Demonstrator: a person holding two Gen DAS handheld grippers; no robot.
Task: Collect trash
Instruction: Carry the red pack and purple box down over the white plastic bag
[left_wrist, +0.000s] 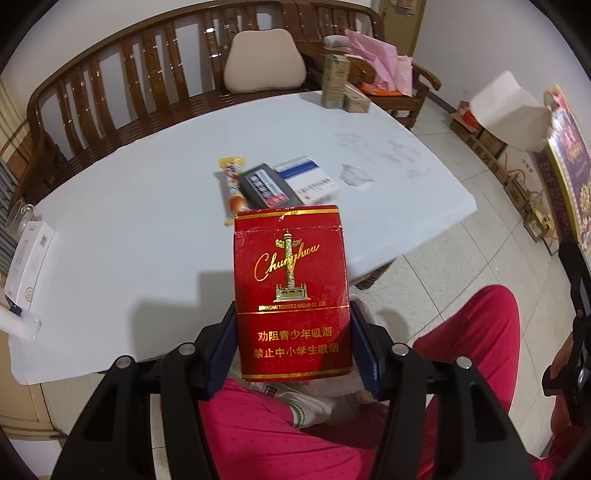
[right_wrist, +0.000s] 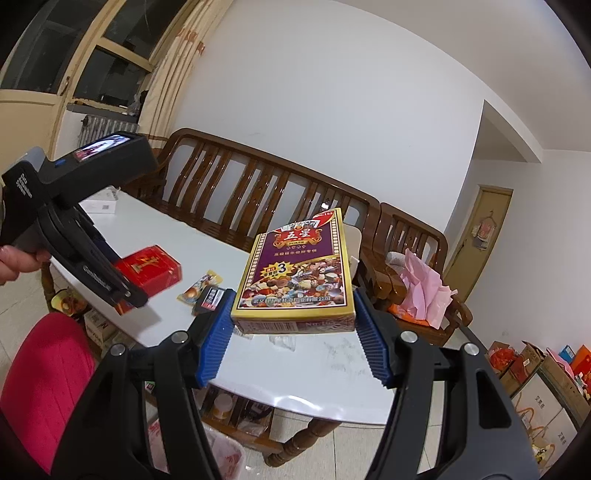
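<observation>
Both held: red Chunghwa pack (left_wrist: 291, 291), purple POKER box (right_wrist: 295, 273)

The left claw (left_wrist: 293, 347) grips a red cardboard cigarette pack (left_wrist: 291, 291) between its pads, above the near edge of the white oval desk (left_wrist: 147, 221); beyond the pack lie a yellow snack wrapper (left_wrist: 231, 188), a dark flat box (left_wrist: 267, 186) just right of it, and a blue-and-white carton (left_wrist: 308, 177) further right; the right claw (right_wrist: 293, 332) holds a purple playing-card box (right_wrist: 297, 273), the wooden slatted bench (right_wrist: 258, 192) behind the desk.
</observation>
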